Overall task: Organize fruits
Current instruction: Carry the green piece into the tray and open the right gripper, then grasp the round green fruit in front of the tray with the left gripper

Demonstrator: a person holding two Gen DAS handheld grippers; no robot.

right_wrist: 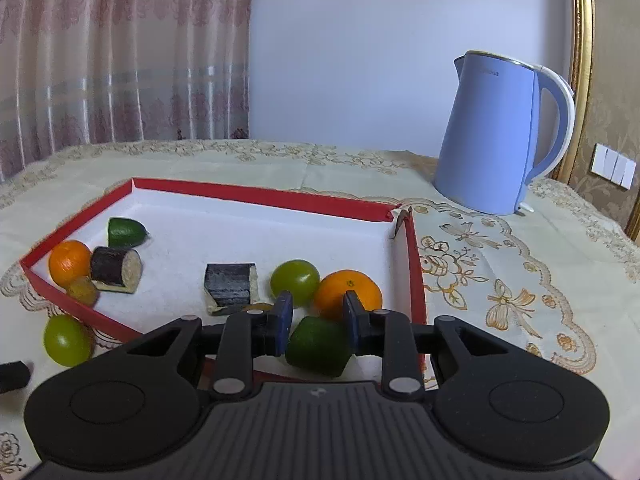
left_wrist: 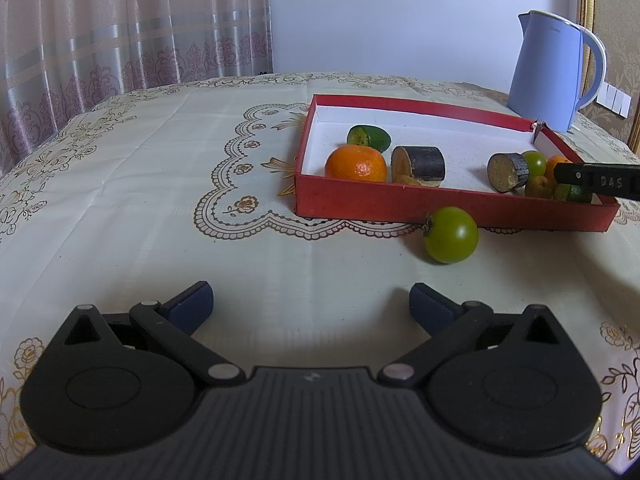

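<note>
Over near right corner of shallow red cardboard tray (right_wrist: 414, 264): right gripper (right_wrist: 316, 326) clamped on dark-green cut fruit chunk (right_wrist: 318, 346). Lower clear of orange mandarin (right_wrist: 347, 292) before releasing. Left gripper (left_wrist: 311, 307) spread, empty, facing stray round green tomato (left_wrist: 451, 234) lying just outside tray wall on lace-print tablecloth (left_wrist: 160, 184).

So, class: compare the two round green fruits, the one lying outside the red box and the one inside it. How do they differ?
The outer green fruit lies on the tablecloth, against the red box's front wall; the inner green fruit rests on the box's white floor. The outer one lies alone; the inner one sits close beside an orange and a dark cut piece. Both are round, smooth and glossy green.
</note>
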